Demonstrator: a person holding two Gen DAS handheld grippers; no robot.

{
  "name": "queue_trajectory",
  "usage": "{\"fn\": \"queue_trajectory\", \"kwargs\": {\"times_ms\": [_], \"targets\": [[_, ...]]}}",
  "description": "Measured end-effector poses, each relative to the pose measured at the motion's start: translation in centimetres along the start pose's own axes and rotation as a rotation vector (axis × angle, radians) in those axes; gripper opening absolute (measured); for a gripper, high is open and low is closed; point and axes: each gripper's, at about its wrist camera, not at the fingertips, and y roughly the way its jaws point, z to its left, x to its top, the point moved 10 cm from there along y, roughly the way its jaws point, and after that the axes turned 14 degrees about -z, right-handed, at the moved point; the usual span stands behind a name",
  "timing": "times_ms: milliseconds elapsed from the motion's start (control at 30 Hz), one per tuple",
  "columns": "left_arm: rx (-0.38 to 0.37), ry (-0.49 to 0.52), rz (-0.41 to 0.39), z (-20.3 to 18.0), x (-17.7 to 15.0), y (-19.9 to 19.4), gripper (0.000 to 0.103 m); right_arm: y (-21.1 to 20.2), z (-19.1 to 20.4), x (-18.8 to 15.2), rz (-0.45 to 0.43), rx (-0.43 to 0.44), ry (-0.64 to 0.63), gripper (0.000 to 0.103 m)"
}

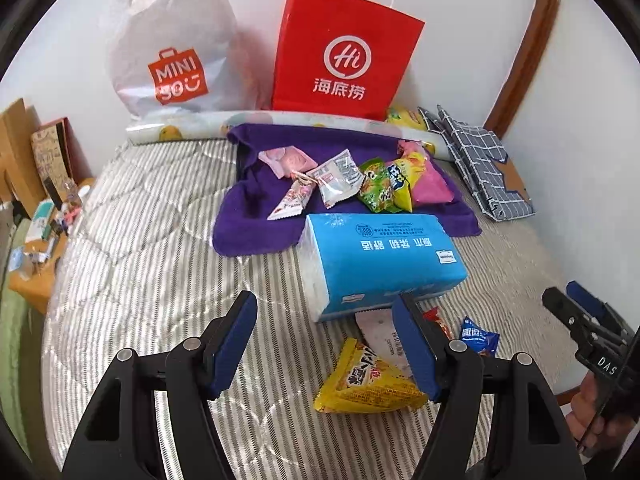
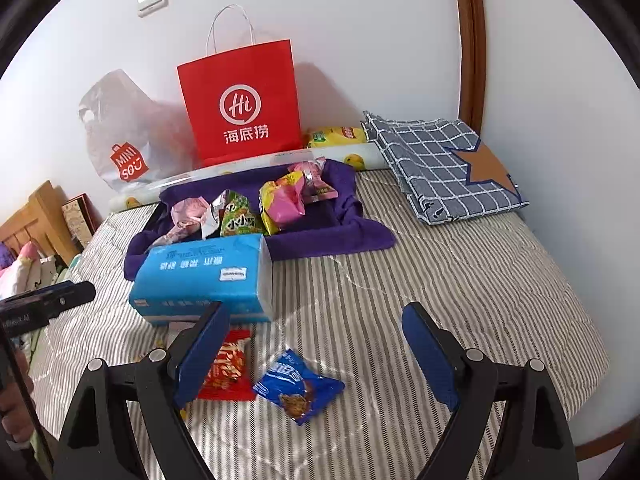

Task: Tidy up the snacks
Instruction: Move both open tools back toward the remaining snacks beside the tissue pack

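Left gripper (image 1: 324, 344): seen through the left wrist view, its jaws stand spread and hold nothing; it hangs over the striped bedcover (image 1: 160, 240).
Yellow snack packet (image 1: 368, 384): lies flat on the cover, near, between the spread fingers but toward the right one, whose pad overlaps its right corner in the picture; whether they touch I cannot tell.
White packet (image 1: 378, 330): pokes out from under the near edge of the blue tissue pack (image 1: 380, 256), just beyond the yellow one.
Sorted pile (image 1: 360, 184): several packets already rest on the purple towel (image 1: 256, 216), far side of the tissue pack.
Right gripper (image 2: 316, 356): in the right wrist view, jaws wide apart, gripping nothing.
Blue cookie packet (image 2: 298, 386): lies on the cover between the fingers, apart from both pads.
Red packet (image 2: 226, 366): just left of the blue one, partly hidden behind the left finger.
Step in hand: judged as gathering the loose near packets to join the pile on the towel.
Doing it well, left: shift a little right to centre the yellow packet, come down until the pads flank its puffed middle, then close gently so the cover is not pinched.
Doing it well, right: lower squarely over the blue packet and keep the left finger clear of the red one.
Risk: both tools work close beside each other; take the packets in turn.
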Motion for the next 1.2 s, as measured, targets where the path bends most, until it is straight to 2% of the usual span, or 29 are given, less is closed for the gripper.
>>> {"fn": "queue_trajectory", "kwargs": {"times_ms": [167,333,500,667,833,1200], "targets": [[-0.022,-0.049,0.041,0.3,-0.7,1.2,0.070,0.5,-0.6,-1.6,0.044,0.020,0.013,0.088],[-0.032,-0.065,0.053,0.4,-0.9,1.8,0.070,1.5,-0.2,-3.6,0.085,0.063,0.019,0.080],[-0.025,-0.041,0.058,0.6,-1.4,1.9,0.070,2.3,1.1,-5.7,0.119,0.096,-0.040,0.068],[-0.023,-0.022,0.074,0.7,-2.1,1.9,0.070,2.3,2.4,-8.1,0.165,0.135,-0.130,0.068],[-0.030,-0.035,0.095,0.6,-2.5,2.5,0.070,2.7,2.5,-9.5,0.192,0.113,-0.196,0.068],[-0.039,-0.031,0.093,0.4,-2.5,2.6,0.070,4.5,1.7,-9.9,0.189,0.046,-0.315,0.068]]}}
